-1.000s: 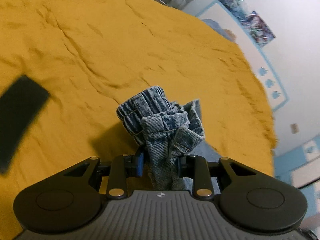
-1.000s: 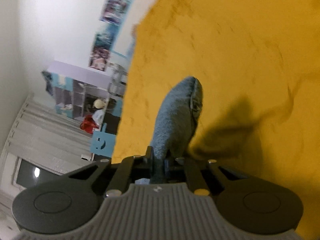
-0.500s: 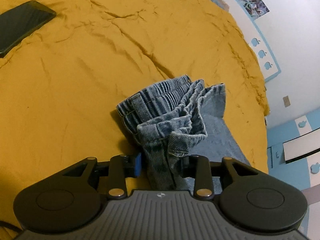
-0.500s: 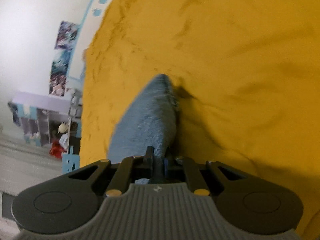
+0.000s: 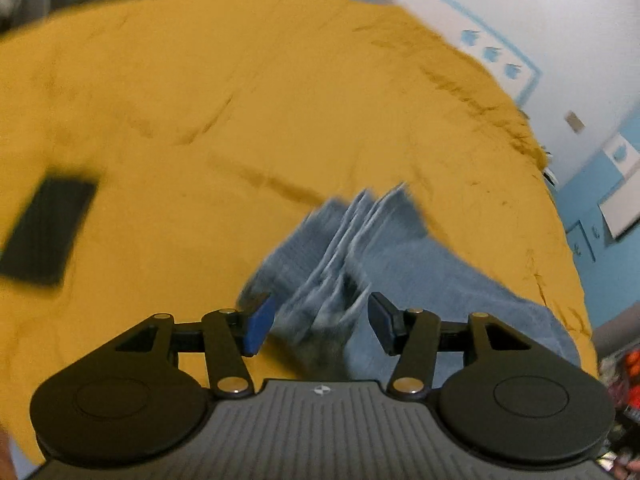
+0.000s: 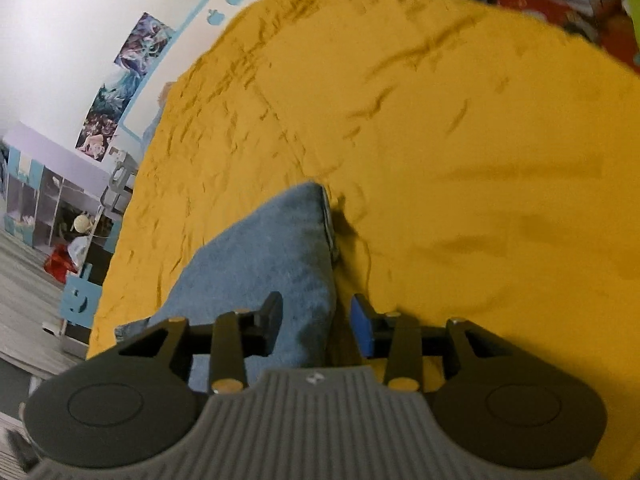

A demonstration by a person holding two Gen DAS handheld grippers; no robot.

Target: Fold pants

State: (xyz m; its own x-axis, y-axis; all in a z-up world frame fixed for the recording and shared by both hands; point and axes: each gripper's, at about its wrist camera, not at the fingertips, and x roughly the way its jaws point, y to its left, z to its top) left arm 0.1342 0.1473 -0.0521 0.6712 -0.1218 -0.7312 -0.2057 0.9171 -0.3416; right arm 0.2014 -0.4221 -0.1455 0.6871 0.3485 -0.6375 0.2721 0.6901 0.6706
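The blue denim pants (image 5: 384, 264) lie on the mustard-yellow bed cover (image 5: 200, 120). In the left wrist view the bunched waistband end sits between the fingers of my left gripper (image 5: 320, 320), which is open and no longer pinching the cloth; the view is motion-blurred. In the right wrist view a smooth folded edge of the pants (image 6: 272, 256) lies flat on the bed cover (image 6: 460, 160). My right gripper (image 6: 318, 326) is open with the denim edge between its fingers.
A black phone (image 5: 46, 232) lies on the cover at the left in the left wrist view. White and blue walls with posters (image 6: 124, 88) and shelving (image 6: 48, 208) stand beyond the bed's edge.
Both grippers have opened and let go of the pants, which have come down to rest on the bed. Both cameras have swung, and the phone has shifted in the left view.
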